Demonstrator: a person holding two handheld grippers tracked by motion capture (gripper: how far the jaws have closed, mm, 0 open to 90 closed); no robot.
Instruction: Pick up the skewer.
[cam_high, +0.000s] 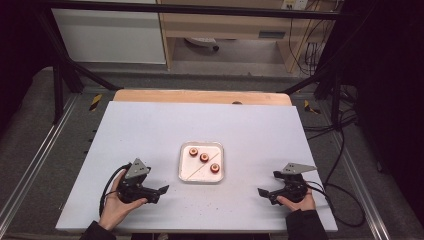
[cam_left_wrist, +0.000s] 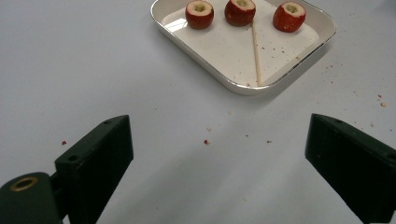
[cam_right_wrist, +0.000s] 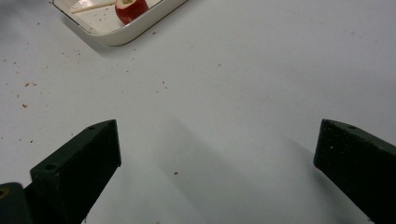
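**Start position: grippers parked, tray untouched**

Near: left gripper (cam_high: 161, 190) and right gripper (cam_high: 262, 192), both resting low on the table (cam_high: 150, 130), jaws wide apart, empty.
Middle: tray (cam_left_wrist: 299, 60) between them, holding three cored red fruits (cam_left_wrist: 200, 13) in a row and a skewer (cam_left_wrist: 256, 51).
Step, judged: none begun; next calls for reaching in to grip the skewer or a fruit.
Unclear: fruit type; in the right gripper view the tray is cropped.

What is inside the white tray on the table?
The tray holds three cored red fruits in a row and a thin wooden stick lying flat beside them. What lies beneath the fruits is hidden.
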